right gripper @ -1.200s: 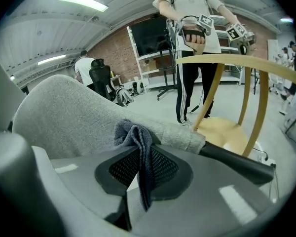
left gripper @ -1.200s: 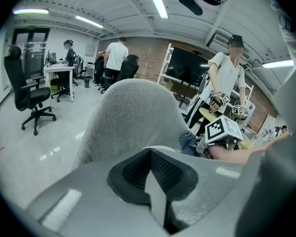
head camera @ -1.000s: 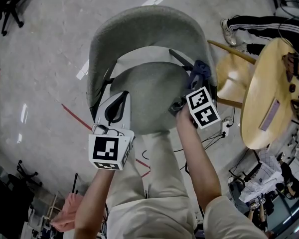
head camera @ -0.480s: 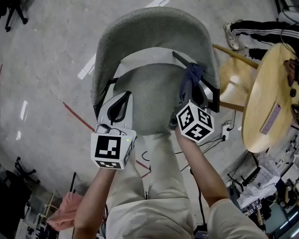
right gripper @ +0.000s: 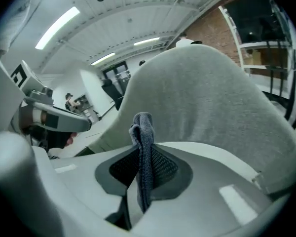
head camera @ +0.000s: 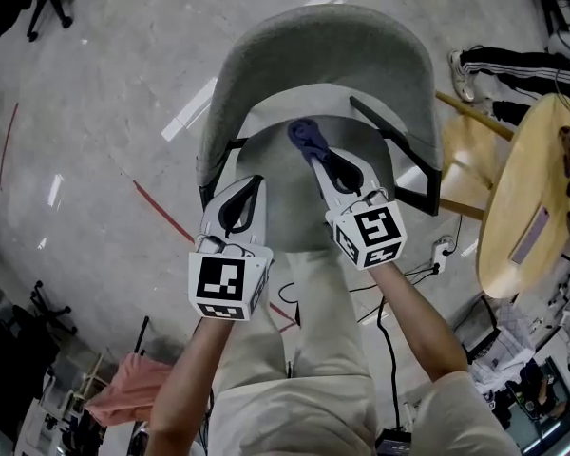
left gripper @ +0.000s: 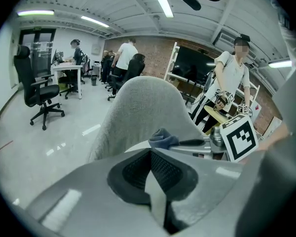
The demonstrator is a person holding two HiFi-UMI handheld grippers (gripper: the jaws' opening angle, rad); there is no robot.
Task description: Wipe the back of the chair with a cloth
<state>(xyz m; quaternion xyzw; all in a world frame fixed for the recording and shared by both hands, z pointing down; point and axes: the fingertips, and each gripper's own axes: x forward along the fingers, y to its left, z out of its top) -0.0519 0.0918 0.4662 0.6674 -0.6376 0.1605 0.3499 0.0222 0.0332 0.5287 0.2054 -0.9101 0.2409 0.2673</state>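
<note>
The grey upholstered chair [head camera: 323,55] stands right in front of me, its curved back [left gripper: 138,107] rising beyond both grippers. My right gripper [head camera: 315,155] is shut on a dark blue cloth [head camera: 307,136], held over the seat [head camera: 285,198] close to the inner face of the back. In the right gripper view the cloth [right gripper: 144,152] hangs pinched between the jaws, with the chair back [right gripper: 207,98] just behind it. My left gripper [head camera: 251,182] hovers over the seat's left side, shut with nothing in it. From the left gripper view the cloth [left gripper: 162,138] shows to the right.
A round wooden table [head camera: 532,188] and a wooden stool [head camera: 461,150] stand to the right of the chair. A person's legs [head camera: 513,60] reach in at the upper right. Cables [head camera: 427,255] lie on the floor. Pink fabric [head camera: 123,397] lies at lower left.
My right gripper has carried the cloth leftwards, from the chair's right side to the middle in front of the back. The left gripper has barely moved.
</note>
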